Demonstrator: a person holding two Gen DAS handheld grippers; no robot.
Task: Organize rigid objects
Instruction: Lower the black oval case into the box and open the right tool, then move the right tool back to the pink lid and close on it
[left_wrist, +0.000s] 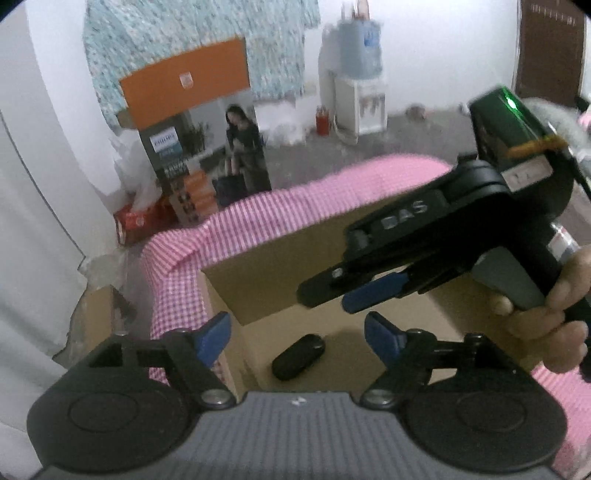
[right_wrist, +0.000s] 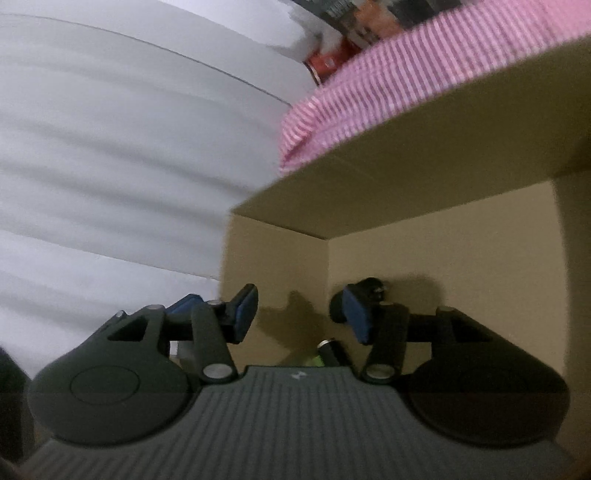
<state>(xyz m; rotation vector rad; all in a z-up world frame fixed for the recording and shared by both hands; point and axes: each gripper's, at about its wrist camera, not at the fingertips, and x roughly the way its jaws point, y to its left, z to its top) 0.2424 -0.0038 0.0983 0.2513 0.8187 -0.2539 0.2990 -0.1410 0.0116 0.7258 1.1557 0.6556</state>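
Note:
An open cardboard box (left_wrist: 273, 273) sits on a pink checked cloth (left_wrist: 258, 214). A black oblong case (left_wrist: 298, 356) lies on the box floor. My left gripper (left_wrist: 297, 338) is open and empty, just above the box with the case between its fingertips in view. My right gripper (left_wrist: 325, 299) reaches over the box from the right, held by a hand. In the right wrist view my right gripper (right_wrist: 301, 314) is open and empty inside the box (right_wrist: 461, 236), above a dark cylindrical object (right_wrist: 332, 350) and beside a black object (right_wrist: 371, 286) at the corner.
A tall orange and grey product carton (left_wrist: 199, 136) stands beyond the cloth with red boxes (left_wrist: 136, 221) at its foot. A water dispenser (left_wrist: 360, 88) stands at the back wall. A white wall (right_wrist: 110, 147) is left of the box.

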